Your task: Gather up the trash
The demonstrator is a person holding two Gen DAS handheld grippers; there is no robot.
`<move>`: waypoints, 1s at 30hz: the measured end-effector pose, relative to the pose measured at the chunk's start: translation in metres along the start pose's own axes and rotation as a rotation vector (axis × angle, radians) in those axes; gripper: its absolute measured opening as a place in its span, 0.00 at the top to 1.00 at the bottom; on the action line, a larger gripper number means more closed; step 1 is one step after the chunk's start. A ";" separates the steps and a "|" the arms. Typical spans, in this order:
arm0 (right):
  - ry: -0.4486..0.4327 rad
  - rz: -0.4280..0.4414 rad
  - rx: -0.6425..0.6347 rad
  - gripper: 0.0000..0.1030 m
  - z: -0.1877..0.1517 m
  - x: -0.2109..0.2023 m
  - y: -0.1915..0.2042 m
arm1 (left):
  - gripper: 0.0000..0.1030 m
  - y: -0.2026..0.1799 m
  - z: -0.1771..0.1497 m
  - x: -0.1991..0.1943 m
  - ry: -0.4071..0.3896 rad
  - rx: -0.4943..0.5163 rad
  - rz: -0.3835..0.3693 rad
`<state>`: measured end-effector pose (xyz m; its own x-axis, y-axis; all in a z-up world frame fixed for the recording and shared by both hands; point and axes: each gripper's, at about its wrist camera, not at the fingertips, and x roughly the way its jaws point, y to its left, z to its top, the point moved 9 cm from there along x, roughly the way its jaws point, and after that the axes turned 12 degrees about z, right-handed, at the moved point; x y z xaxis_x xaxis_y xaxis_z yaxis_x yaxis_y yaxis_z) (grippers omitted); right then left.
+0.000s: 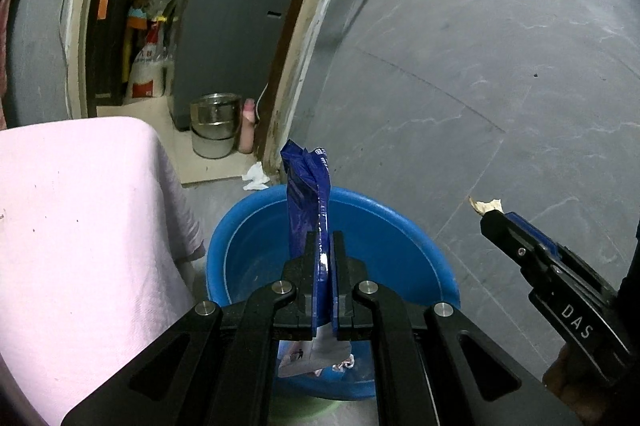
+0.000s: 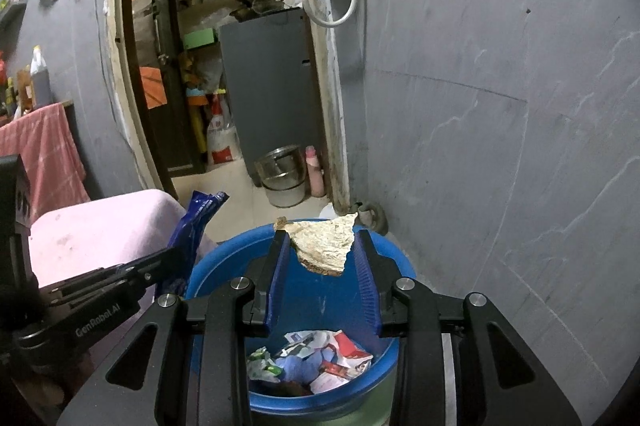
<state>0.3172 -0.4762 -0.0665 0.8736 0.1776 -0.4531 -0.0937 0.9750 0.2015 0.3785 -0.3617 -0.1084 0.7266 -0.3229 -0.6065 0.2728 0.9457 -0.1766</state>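
Note:
My left gripper (image 1: 325, 235) is shut on a crumpled blue foil wrapper (image 1: 308, 198) and holds it upright over the blue plastic tub (image 1: 400, 230). The wrapper also shows in the right wrist view (image 2: 192, 230), left of the tub (image 2: 396, 262). My right gripper (image 2: 321, 232) is shut on a beige torn piece of cardboard-like scrap (image 2: 326, 246), held between its blue pads above the tub. Several wrappers and paper scraps (image 2: 320, 358) lie inside the tub. The right gripper (image 1: 494, 216) appears at the right in the left wrist view, with the scrap (image 1: 486, 205) at its tip.
A table with a pink cloth (image 1: 80, 226) stands left of the tub. A grey wall (image 2: 500, 146) is to the right. A doorway behind holds steel pots (image 1: 214, 124), a pink bottle (image 1: 247, 126) and a grey appliance (image 1: 232, 34). A white crumpled tissue (image 1: 255, 177) lies on the floor.

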 end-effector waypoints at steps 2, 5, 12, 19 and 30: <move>0.010 0.003 0.004 0.69 0.000 0.003 -0.001 | 0.97 0.000 -0.002 0.003 0.014 -0.002 0.000; 0.017 0.003 0.006 0.69 -0.001 0.004 -0.001 | 0.96 0.000 -0.004 0.006 0.033 -0.003 0.000; 0.016 0.001 0.006 0.63 0.002 0.005 0.000 | 0.74 0.004 -0.003 0.005 0.038 -0.021 -0.013; -0.010 -0.015 0.010 0.51 0.006 0.000 -0.003 | 0.54 0.011 0.009 -0.006 -0.004 -0.045 0.002; -0.068 -0.024 0.021 0.26 0.015 -0.014 -0.003 | 0.17 0.021 0.023 -0.024 -0.061 -0.041 0.080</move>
<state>0.3127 -0.4833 -0.0474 0.9060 0.1439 -0.3981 -0.0629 0.9758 0.2094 0.3815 -0.3351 -0.0795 0.7826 -0.2468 -0.5715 0.1872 0.9689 -0.1620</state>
